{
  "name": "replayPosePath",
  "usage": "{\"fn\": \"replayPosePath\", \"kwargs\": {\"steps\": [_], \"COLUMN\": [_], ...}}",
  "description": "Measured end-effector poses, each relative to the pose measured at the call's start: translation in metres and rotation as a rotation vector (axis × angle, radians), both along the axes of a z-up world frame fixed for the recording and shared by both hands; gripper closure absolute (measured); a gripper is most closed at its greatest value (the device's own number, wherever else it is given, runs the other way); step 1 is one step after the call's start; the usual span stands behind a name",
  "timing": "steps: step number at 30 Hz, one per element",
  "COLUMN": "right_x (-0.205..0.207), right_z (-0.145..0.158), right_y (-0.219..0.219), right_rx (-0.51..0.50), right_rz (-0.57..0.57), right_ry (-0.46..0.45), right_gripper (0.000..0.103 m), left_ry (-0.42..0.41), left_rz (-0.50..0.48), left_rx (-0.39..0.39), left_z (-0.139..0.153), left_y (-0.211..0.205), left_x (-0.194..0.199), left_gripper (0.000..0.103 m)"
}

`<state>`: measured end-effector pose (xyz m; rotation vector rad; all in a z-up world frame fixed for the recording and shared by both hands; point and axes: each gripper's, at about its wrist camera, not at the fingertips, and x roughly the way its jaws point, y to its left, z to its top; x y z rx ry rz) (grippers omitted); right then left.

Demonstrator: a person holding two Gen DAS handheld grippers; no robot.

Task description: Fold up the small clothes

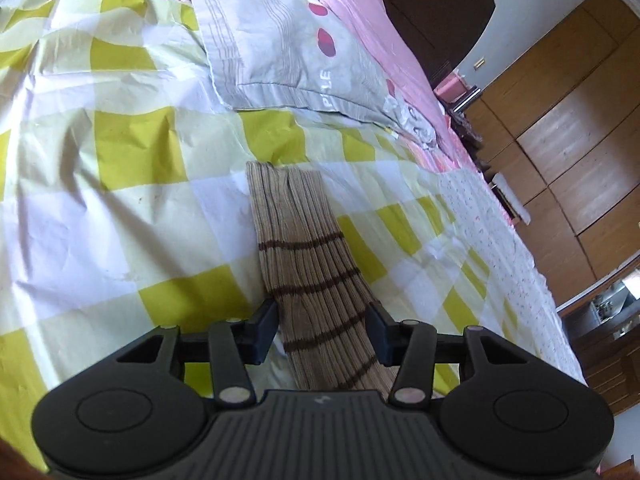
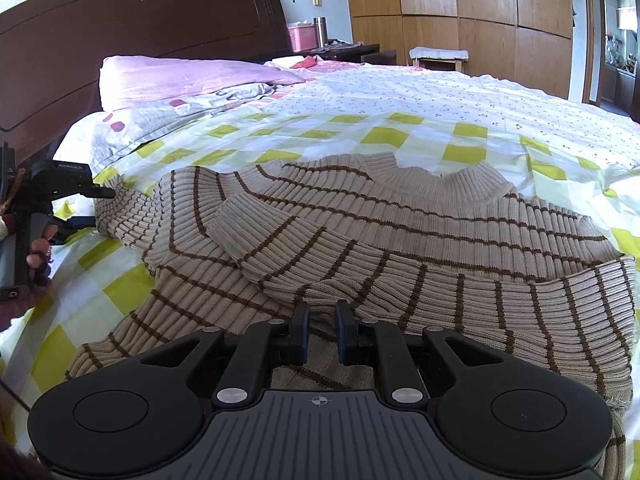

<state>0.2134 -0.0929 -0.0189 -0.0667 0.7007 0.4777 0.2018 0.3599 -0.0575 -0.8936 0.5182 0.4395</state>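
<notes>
A beige ribbed sweater with thin brown stripes lies spread and rumpled on the yellow-checked bed sheet. In the left wrist view one long striped part of it, a sleeve, runs straight away from me between the fingers of my left gripper. Both pads touch its edges. The right wrist view shows that left gripper at the sweater's far left end, held by a hand. My right gripper sits at the sweater's near edge, its jaws nearly together with bunched knit pinched between them.
A grey pillow and a pink pillow lie against the dark wooden headboard. A flowered quilt covers the far side of the bed. Wooden wardrobes and a nightstand stand beyond it.
</notes>
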Motion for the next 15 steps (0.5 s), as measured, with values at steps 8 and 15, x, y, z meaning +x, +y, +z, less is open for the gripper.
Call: {"fn": "replayPosePath", "kwargs": {"steps": [8,15], "right_x": [0.000,-0.002], "right_z": [0.002,0.004], "right_y": [0.003,0.001], "right_rx": [-0.004,0.020], "right_rz": [-0.009,-0.032], "right_ry": [0.004,0.012], "right_gripper": [0.087,0.087], "left_ry": [-0.052,-0.124], "left_rz": [0.024,-0.029], "left_rx": [-0.056,-0.158], "left_z": [-0.007,-0.006], "left_y": [0.009,0.005], "left_x": [0.004,0.002], "left_gripper": [0.056,0.085]}}
